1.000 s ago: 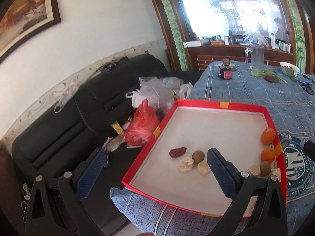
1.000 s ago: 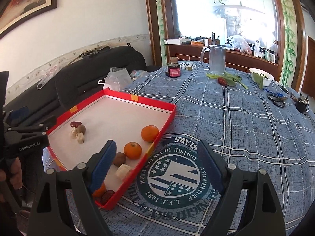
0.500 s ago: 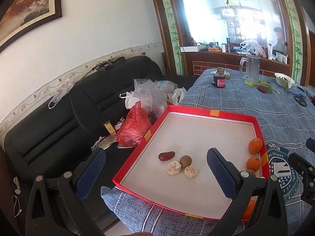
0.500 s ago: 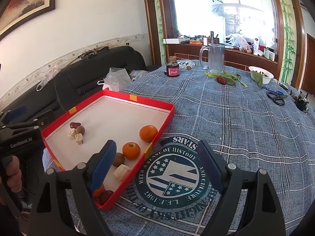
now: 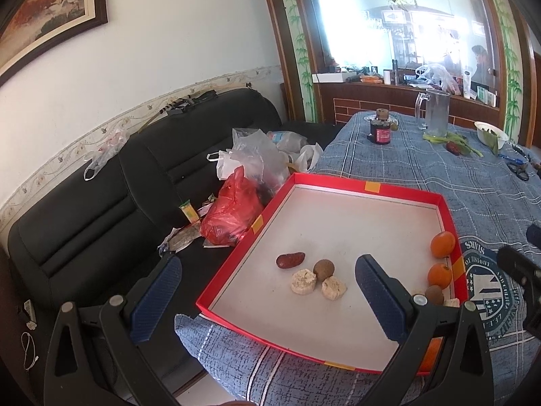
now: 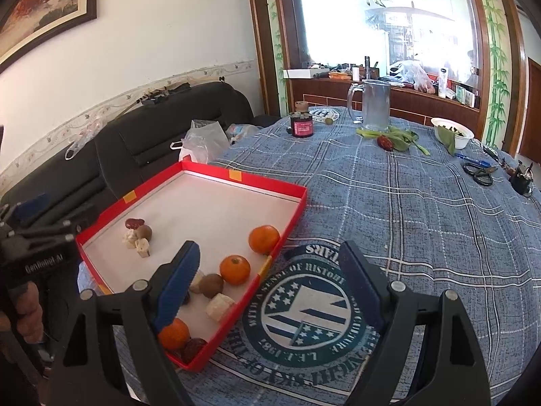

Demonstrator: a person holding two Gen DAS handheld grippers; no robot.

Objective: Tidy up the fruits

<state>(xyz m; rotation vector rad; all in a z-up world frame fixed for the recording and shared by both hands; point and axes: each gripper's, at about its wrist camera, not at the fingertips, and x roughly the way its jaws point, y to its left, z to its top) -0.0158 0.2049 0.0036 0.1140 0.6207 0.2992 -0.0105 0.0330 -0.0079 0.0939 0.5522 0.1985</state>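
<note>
the left gripper (image 5: 267,291) arm hides part of an orange (image 5: 431,355) at the tray (image 5: 368,187) corner. the right gripper (image 6: 267,280) finger covers a pale piece (image 6: 197,280). shelf items behind the desk (image 6: 422,203) are too small to tell.

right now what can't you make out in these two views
- Orange, left view: mostly hidden behind the left gripper's finger.
- Date, right view: partly hidden by the tray wall.
- Bowl contents, right view: too small to tell.
</note>
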